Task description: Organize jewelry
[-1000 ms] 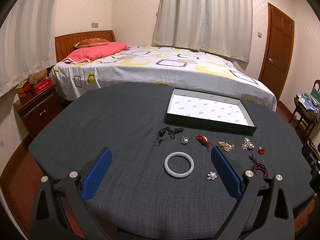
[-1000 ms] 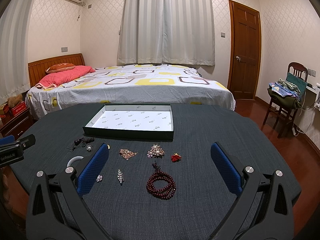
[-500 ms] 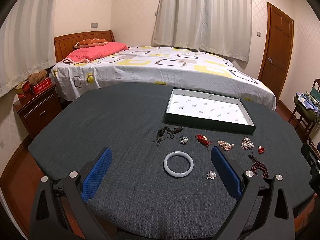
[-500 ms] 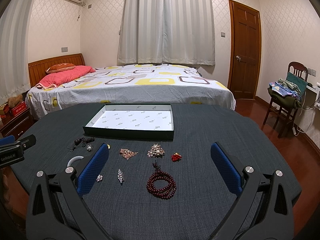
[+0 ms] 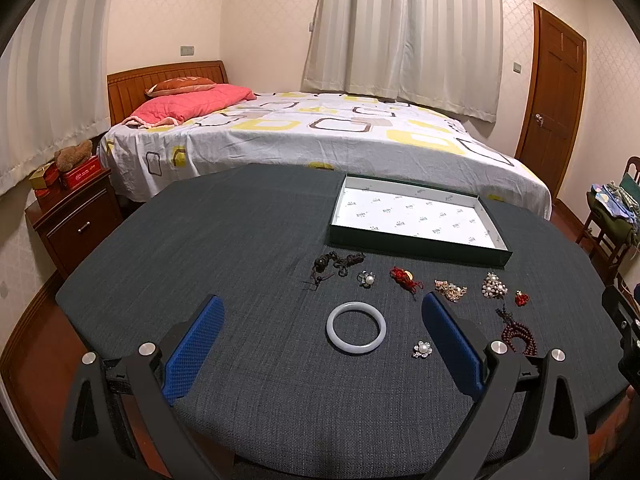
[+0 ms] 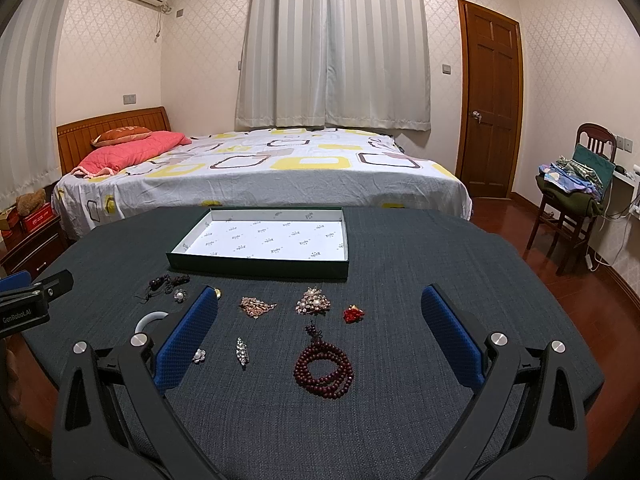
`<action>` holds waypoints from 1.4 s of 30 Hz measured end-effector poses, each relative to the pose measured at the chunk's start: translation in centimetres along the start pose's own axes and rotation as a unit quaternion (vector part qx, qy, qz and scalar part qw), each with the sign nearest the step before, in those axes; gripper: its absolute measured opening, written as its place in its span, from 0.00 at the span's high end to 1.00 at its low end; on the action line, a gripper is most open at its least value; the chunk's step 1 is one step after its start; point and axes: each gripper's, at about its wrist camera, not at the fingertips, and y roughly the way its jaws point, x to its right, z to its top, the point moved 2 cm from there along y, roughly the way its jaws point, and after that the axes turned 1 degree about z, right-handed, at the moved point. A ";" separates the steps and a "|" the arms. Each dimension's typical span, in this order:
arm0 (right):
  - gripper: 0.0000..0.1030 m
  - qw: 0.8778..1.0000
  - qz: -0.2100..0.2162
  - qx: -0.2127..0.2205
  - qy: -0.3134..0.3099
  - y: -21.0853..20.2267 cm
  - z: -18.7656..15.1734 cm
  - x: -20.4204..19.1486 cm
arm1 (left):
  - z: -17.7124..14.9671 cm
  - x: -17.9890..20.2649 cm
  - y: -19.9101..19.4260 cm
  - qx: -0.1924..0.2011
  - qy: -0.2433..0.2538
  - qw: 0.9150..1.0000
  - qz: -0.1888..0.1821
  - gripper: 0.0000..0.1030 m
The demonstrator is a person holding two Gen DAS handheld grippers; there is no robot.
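Hovering above the near edge of the table [image 5: 240, 240], the left gripper [image 5: 320, 344] is held with fingers spread wide and nothing between them; the white bangle [image 5: 356, 329] is framed in the gap, so it is judged the likely first pick. The right gripper [image 6: 316, 344] is likewise spread and empty, lined up over the dark red bead bracelet [image 6: 324, 368]. All jewelry is still laid out on the cloth in loose rows just in front of the box [image 6: 256, 268], presumably for a short carry: a dark cord piece [image 5: 336, 264], a pearl flower [image 5: 366, 279], a red knot [image 5: 404, 278], two brooches [image 6: 313, 301] and a small red charm [image 6: 353, 314]. Nothing has been placed in the box yet. Task is judged at its start.
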 end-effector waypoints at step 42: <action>0.15 0.987 0.014 -0.162 0.015 12.9 -8.0 1.5 | -4.5 1.5 12.7 -0.111 0.041 0.993 -0.015 0.07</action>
